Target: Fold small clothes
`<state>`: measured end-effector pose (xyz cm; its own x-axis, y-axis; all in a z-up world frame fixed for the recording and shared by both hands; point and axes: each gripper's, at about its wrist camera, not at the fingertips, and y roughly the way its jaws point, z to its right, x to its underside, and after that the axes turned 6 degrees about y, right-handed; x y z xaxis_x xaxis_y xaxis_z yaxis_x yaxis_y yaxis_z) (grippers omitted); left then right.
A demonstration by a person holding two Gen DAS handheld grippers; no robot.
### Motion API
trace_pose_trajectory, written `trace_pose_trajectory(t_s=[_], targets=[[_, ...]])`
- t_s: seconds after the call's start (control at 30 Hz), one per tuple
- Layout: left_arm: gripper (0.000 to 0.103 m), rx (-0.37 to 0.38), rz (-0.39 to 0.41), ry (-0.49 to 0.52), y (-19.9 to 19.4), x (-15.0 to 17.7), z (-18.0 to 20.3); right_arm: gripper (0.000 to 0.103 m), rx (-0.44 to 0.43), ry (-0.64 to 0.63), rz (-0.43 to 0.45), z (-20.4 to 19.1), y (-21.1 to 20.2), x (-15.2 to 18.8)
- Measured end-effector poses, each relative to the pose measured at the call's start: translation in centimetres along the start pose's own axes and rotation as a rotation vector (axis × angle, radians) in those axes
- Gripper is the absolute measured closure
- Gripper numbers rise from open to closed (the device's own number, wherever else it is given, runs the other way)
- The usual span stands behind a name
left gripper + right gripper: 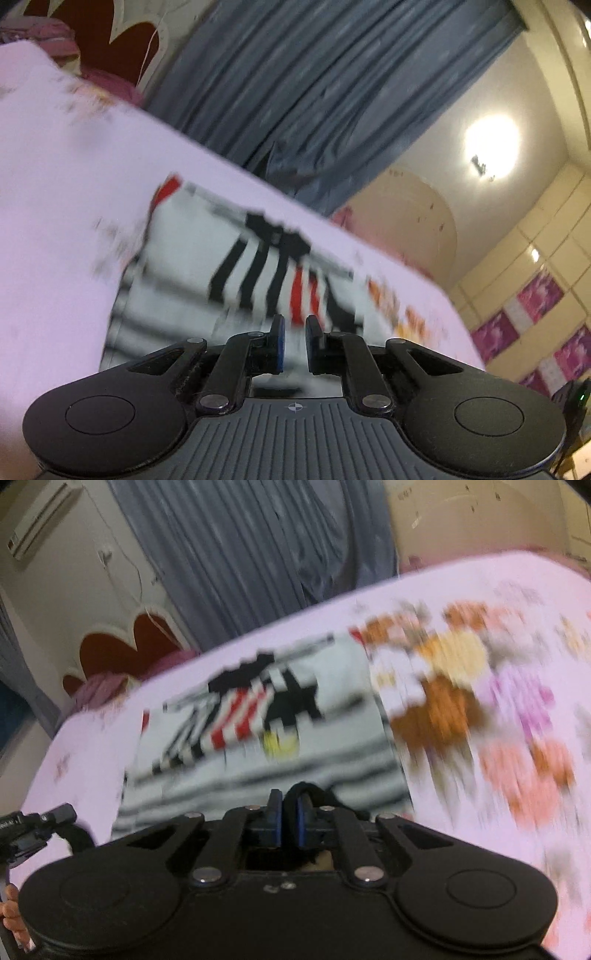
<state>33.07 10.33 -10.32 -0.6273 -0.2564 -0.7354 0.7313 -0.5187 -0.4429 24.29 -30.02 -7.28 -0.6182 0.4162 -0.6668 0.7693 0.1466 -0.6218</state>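
A small white cotton garment with grey stripes and a black, red and yellow print (236,266) lies spread on a pale lilac bedsheet with an orange and pink cartoon pattern (66,177). In the left wrist view it fills the lower centre of the frame; in the right wrist view it sits centre left, its near hem running down under the tool. Both pictures are smeared by motion, so fine detail of the print is unreadable.

The left gripper (294,332) sits at the bottom centre of its frame, its blue-padded fingers (277,343) parted by a narrow gap. Blurred pale cloth shows in and below that gap, but whether it is pinched there I cannot tell. The right gripper (290,814) has its fingers nearly together, with a dark fold of fabric arching over their tips; it looks clamped on the garment's near edge, though the blur leaves this uncertain.

Judging by this, the step in hand is taking up the near hem for a fold. The next move would call for both corners raised evenly and carried toward the far edge, upper in the frame, so the soft, limp knit doubles without bunching.

Behind the bed hang grey-blue pleated curtains (314,85), and a dark red scalloped headboard (122,646) shows at centre left in the right wrist view.
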Motion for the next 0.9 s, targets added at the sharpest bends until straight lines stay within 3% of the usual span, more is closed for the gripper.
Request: trace_pose_trajectory(t_s=[0.1, 0.23, 0.37, 0.43, 0.57, 0.6, 0.63, 0.67, 0.73, 0.9], targets=[[0.092, -0.03, 0.027, 0.046, 3.7, -2.9, -0.3, 0.099, -0.019, -0.003, 0.017, -0.7, 3.5, -3.4], [0.092, -0.059, -0.041, 0.126, 5.9, -4.1, -0.9, 0.099, -0.009, -0.071, -0.034, -1.4, 7.0, -4.8], [0.092, -0.034, -0.209, 0.146, 6.7, -2.1, -2.3, 0.099, 0.043, -0.143, -0.071, -0.8, 8.0, -3.7], [0.092, -0.02, -0.269, 0.141, 6.6, -0.6, -2.7, 0.086, 0.035, -0.113, -0.105, 0.1, 8.6, -3.6], [0.09, 0.005, -0.347, 0.122, 5.5, 2.3, -3.5, 0.078, 0.002, -0.132, -0.142, 0.8, 8.1, -2.6], [0.088, 0.008, -0.361, 0.112, 5.2, 2.8, -3.7, 0.065, -0.005, -0.141, -0.161, 1.0, 7.9, -2.1], [0.075, 0.006, -0.368, 0.103, 5.0, 3.2, -3.9, 0.045, -0.011, -0.148, -0.172, 1.1, 7.8, -1.7], [0.053, 0.005, -0.371, 0.1, 4.6, 3.7, -4.0, 0.037, -0.013, -0.161, -0.177, 1.1, 7.7, -1.3], [0.034, 0.009, -0.359, 0.115, 3.8, 4.5, -3.8, 0.035, -0.011, -0.199, -0.199, 0.9, 7.6, -0.2], [0.034, -0.02, -0.393, 0.19, 4.0, 5.8, -2.8, 0.041, 0.004, -0.248, -0.259, 0.6, 9.0, 1.6]])
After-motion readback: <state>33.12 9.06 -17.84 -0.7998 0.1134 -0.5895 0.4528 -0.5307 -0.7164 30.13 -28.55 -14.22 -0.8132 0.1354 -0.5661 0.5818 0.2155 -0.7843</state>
